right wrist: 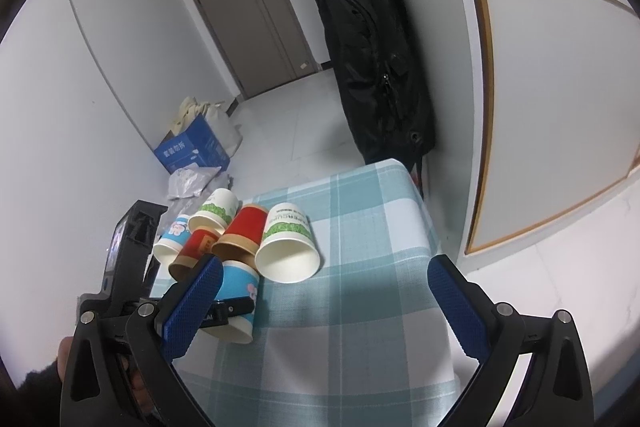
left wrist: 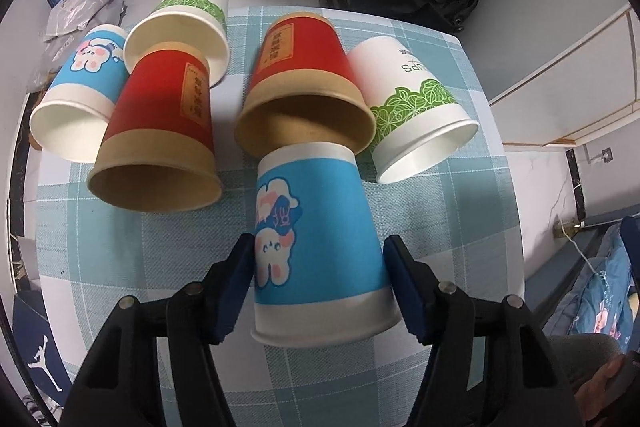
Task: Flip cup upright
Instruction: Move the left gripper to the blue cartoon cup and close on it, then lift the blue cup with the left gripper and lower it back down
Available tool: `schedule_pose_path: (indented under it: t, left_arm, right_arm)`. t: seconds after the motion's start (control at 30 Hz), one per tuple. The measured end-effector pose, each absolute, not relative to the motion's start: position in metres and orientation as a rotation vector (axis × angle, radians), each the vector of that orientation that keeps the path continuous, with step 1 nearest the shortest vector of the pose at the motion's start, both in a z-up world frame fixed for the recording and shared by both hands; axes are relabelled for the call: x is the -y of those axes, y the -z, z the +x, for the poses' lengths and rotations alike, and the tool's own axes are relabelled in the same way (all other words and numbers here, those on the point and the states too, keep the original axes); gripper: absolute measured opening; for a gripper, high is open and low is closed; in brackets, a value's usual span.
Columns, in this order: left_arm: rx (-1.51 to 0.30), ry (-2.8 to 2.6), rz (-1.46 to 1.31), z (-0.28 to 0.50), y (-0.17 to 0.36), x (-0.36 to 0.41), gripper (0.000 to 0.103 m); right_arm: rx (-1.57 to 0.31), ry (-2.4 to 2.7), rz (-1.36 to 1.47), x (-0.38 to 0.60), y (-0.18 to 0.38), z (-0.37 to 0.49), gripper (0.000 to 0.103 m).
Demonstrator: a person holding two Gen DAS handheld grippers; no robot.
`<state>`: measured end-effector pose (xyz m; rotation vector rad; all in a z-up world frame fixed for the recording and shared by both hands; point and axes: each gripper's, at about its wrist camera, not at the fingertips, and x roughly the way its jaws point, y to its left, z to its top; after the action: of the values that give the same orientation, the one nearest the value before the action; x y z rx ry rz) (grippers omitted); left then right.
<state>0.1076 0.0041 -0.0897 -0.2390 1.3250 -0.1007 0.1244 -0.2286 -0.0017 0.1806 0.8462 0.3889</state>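
Several paper cups lie on their sides on a blue plaid tablecloth [left wrist: 120,247]. The nearest is a blue cup with a cartoon print [left wrist: 316,239], its rim toward me. My left gripper [left wrist: 324,287] has its blue pads on either side of this cup, touching or nearly touching its walls. The same cup shows in the right wrist view [right wrist: 238,291] with the left gripper around it. My right gripper [right wrist: 324,311] is open and empty above the table's near right part.
Two red-and-brown cups [left wrist: 160,131] [left wrist: 304,79], two white cups with green leaves [left wrist: 416,107] [left wrist: 188,23] and a second blue cup [left wrist: 80,87] lie behind. A black bag [right wrist: 376,67] hangs at the far edge. A blue box [right wrist: 192,147] sits on the floor.
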Motion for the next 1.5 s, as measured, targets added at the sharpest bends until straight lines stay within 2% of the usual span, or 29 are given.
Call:
schedule_pose_path:
  t: [0.73, 0.97, 1.17, 1.5]
  left_arm:
    - [-1.327, 0.137, -0.296, 0.107, 0.084, -0.009, 0.043]
    - [-1.305, 0.132, -0.301, 0.103, 0.074, -0.01, 0.042]
    - [-1.258, 0.155, -0.314, 0.094, 0.044, -0.007, 0.042]
    - [-1.157, 0.232, -0.295, 0.067, -0.039, -0.007, 0.042]
  right_arm:
    - [-0.837, -0.378, 0.198, 0.232, 0.001, 0.123, 0.103]
    - [-0.842, -0.37, 0.208, 0.236, 0.002, 0.123, 0.103]
    - [-0.841, -0.366, 0.201, 0.237, 0.003, 0.123, 0.103]
    - [-0.842, -0.363, 0.178, 0.234, 0.008, 0.117, 0.103]
